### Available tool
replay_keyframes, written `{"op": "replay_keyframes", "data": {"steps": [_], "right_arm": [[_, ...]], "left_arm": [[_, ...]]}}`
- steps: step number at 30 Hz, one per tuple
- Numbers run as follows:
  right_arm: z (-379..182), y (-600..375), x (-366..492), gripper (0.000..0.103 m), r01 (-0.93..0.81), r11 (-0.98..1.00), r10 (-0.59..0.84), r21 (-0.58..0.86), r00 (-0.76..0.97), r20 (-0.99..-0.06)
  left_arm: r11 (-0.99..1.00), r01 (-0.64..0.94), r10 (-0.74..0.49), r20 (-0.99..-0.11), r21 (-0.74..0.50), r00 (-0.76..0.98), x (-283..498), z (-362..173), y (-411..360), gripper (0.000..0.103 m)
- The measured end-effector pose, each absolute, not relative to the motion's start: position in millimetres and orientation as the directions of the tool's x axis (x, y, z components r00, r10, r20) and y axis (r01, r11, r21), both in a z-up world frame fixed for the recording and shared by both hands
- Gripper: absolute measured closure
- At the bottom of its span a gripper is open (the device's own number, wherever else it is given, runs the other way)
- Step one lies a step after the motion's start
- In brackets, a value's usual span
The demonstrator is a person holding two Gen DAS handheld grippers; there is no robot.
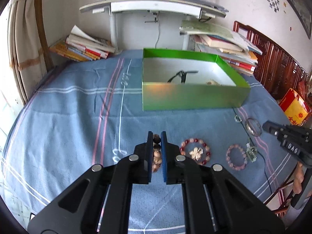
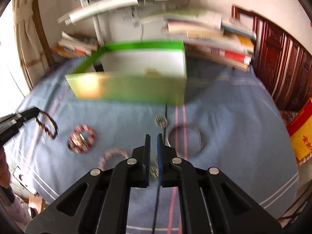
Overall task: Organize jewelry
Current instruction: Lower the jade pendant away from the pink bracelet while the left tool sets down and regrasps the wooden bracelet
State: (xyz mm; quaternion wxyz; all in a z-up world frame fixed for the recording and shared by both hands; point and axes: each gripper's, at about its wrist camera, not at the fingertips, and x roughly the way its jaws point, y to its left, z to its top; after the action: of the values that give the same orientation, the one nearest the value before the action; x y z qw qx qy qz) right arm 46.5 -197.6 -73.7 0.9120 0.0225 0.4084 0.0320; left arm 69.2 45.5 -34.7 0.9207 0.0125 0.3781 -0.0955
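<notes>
My left gripper (image 1: 157,136) is shut on a brown bead bracelet (image 1: 157,154); the right wrist view shows it hanging from the left gripper's tip as a dark ring (image 2: 47,124). My right gripper (image 2: 153,138) is nearly shut around a black cord with a pale pendant (image 2: 154,170); that view is blurred. It also shows at the right edge of the left wrist view (image 1: 266,125). On the blue cloth lie a red bead bracelet (image 1: 195,151) around a gold brooch, a pink bead bracelet (image 1: 236,159), a silver bangle (image 1: 253,126) and a small ring (image 1: 237,118). The green box (image 1: 191,95) holds a black cord.
Stacks of books stand behind the box at the left (image 1: 83,48) and right (image 1: 224,44). A white desk (image 1: 154,5) rises behind. A dark wooden headboard (image 1: 276,64) and a red-yellow box (image 1: 294,107) are at the right. A clear bead strand (image 1: 124,80) lies left of the box.
</notes>
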Motion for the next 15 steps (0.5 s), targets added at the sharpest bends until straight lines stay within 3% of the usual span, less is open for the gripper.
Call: {"op": "replay_keyframes", "data": {"steps": [5,7,14,15], "right_arm": [[-100,-197,42,0.083,-0.058,0.994,0.106,0.089,0.605,-0.789],[-103,-194,41,0.067,-0.058,0.995,0.102,0.084,0.601,-0.793],[-110,-185,41,0.067,-0.086,0.992,0.122,0.088,0.596,-0.794],[-109,-185,42,0.076,-0.099,0.99,0.139,0.099,0.596,-0.791]], "left_arm": [[0.984,0.171,-0.154,-0.733,-0.052,0.663,75,-56,49,0.095],[0.985,0.166,-0.147,-0.746,-0.049,0.65,76,-65,50,0.095],[0.992,0.112,-0.118,-0.77,-0.06,0.627,80,-80,67,0.09],[0.992,0.107,-0.115,-0.772,-0.062,0.625,80,-81,70,0.087]]}}
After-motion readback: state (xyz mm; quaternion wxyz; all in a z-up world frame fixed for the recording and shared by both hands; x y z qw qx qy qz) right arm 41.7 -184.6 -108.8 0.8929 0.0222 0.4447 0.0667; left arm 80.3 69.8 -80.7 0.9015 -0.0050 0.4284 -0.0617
